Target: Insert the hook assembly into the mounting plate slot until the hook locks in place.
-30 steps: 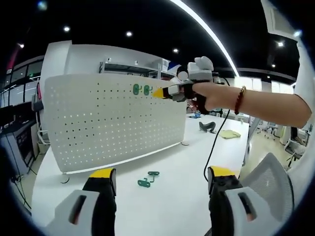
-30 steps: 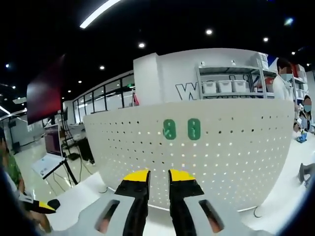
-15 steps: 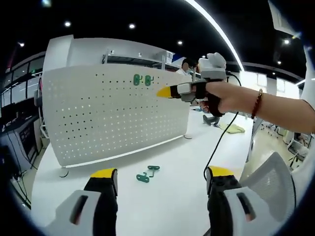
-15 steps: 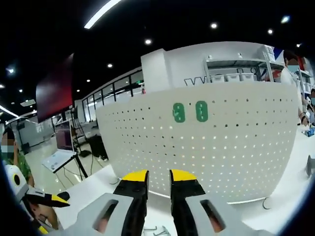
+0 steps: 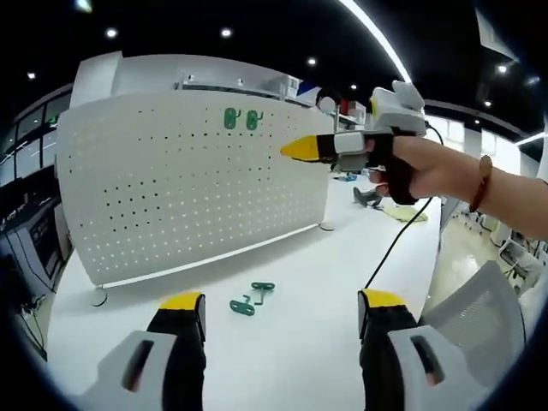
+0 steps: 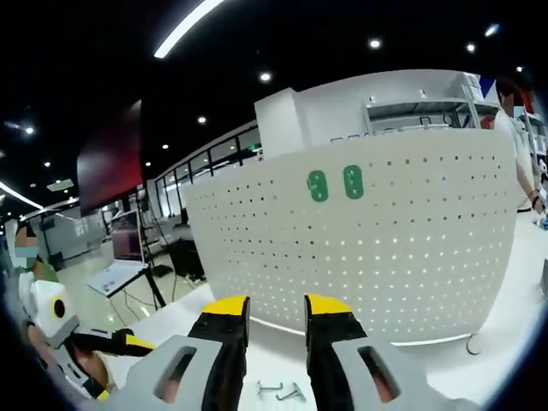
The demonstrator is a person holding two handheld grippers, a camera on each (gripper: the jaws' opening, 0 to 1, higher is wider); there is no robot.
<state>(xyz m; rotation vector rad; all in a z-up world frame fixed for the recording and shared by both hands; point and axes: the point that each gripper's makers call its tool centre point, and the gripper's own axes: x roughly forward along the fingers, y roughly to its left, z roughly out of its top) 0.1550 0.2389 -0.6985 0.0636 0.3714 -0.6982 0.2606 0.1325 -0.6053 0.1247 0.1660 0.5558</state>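
Note:
A white pegboard mounting plate (image 5: 188, 180) (image 6: 385, 248) stands upright on the white table (image 5: 291, 360). Two green hooks (image 5: 240, 120) (image 6: 336, 183) are mounted side by side near its top edge. Two more green hook pieces (image 5: 251, 297) (image 6: 282, 391) lie loose on the table in front of the board. My left gripper (image 5: 281, 304) hangs low over the table, just short of the loose pieces, open wide and holding nothing. My right gripper (image 5: 300, 148) (image 6: 276, 306), held by a hand, points at the board below the mounted hooks with a narrow empty gap between its jaws.
A grey mesh chair (image 5: 467, 308) stands at the table's right edge. A black cable (image 5: 390, 248) trails from the right gripper. A dark object (image 5: 366, 197) and a yellow cloth (image 5: 398, 210) lie on the far table. My left gripper (image 6: 120, 364) appears low left.
The right gripper has drawn back from the board and to the right, and its jaws have parted slightly. The left view has tilted down a little; the loose hooks lie as before.

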